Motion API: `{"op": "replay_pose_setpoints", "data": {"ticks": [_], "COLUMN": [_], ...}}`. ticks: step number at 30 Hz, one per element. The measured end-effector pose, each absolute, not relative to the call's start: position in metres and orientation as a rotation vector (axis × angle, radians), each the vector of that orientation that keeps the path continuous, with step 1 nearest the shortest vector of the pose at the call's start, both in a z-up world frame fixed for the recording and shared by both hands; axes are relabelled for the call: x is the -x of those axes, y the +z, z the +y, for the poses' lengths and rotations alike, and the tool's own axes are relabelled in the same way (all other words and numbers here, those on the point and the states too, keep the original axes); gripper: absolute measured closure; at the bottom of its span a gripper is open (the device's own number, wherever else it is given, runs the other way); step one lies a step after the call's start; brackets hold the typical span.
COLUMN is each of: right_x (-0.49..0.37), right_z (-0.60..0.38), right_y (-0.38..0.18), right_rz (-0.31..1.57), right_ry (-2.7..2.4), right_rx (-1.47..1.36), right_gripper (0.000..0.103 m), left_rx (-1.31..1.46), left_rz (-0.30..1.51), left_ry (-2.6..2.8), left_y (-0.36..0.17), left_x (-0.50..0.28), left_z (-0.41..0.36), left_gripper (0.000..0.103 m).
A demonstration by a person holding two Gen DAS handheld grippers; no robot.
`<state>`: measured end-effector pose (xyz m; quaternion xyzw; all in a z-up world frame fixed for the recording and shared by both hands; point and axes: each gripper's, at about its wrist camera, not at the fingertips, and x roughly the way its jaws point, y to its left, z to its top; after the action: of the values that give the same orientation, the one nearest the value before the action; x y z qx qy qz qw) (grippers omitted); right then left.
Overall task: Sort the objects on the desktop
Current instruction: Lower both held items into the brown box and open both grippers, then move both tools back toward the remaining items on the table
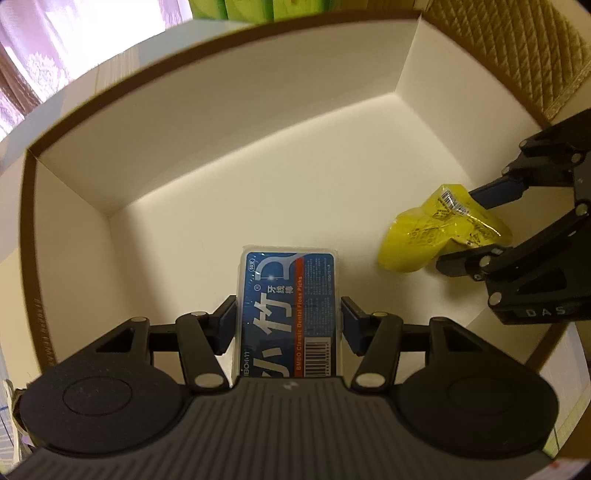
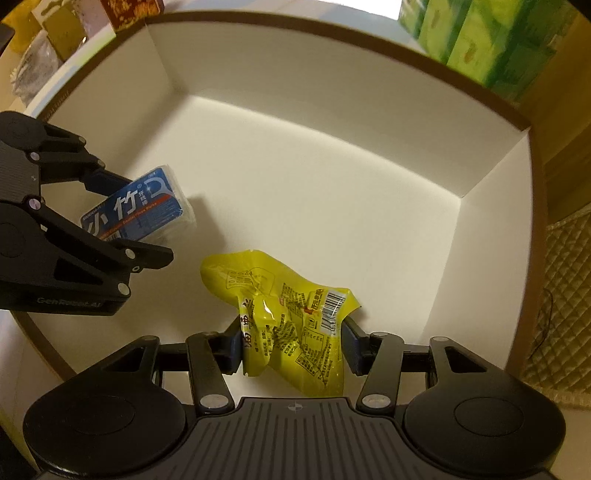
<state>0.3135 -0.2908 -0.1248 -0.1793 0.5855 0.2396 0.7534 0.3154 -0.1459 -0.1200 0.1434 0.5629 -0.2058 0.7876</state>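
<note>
Yellow snack packet [image 2: 291, 325] sat clamped in your right gripper [image 2: 293, 345] and the floss box [image 1: 288, 306] in your left gripper [image 1: 288, 323], both inside the white carton [image 1: 229, 122], where an early release risked a tumble

This looks like a home, likely a living room or bedroom. A pinkish lace curtain [image 1: 26, 74] hangs by a window, and a quilted tan cover [image 1: 517, 48] lies beside a white-lined cardboard box [image 1: 229, 122]. Green tissue packs [image 2: 480, 40] are stacked behind it, with small cartons and household clutter [image 2: 55, 33] piled nearby under warm, dim indoor light.
</note>
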Motion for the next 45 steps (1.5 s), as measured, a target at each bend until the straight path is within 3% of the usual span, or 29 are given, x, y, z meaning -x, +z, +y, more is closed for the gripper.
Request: {"op": "replay_pose_setpoints", "data": {"ticks": [4, 6, 9, 11, 16, 32, 45], "right_x": [-0.315, -0.314, -0.31, -0.308, -0.299, -0.231, -0.162], "right_z": [-0.293, -0.295, -0.299, -0.304, -0.317, -0.311, -0.289], "right_y": [-0.131, -0.13, -0.125, -0.12, -0.106, -0.046, -0.021], "right_rz": [1.302, 1.291, 1.262, 1.251, 1.197, 0.917, 0.803], "right_ry": [0.519, 0.526, 0.533, 0.55, 0.554, 0.453, 0.447], "right_rx": [0.398, 0.403, 0.396, 0.371, 0.326, 0.187, 0.022], "right_gripper": [0.047, 0.023, 0.015, 0.014, 0.009, 0.003, 0.003], "left_rx": [-0.319, -0.319, -0.315, -0.306, -0.286, -0.149, -0.091], "left_rz": [1.25, 1.268, 1.283, 1.276, 1.238, 0.966, 0.874], "left_ry": [-0.445, -0.44, -0.425, -0.423, -0.43, -0.389, -0.272], "left_y": [-0.126, -0.128, -0.129, -0.127, -0.116, -0.027, 0.006], "left_x": [-0.317, -0.318, -0.318, -0.316, -0.308, -0.252, -0.166], "left_z": [-0.148, -0.148, -0.145, -0.143, -0.138, -0.121, -0.036], "left_gripper": [0.05, 0.05, 0.048, 0.028, 0.022, 0.017, 0.015]}}
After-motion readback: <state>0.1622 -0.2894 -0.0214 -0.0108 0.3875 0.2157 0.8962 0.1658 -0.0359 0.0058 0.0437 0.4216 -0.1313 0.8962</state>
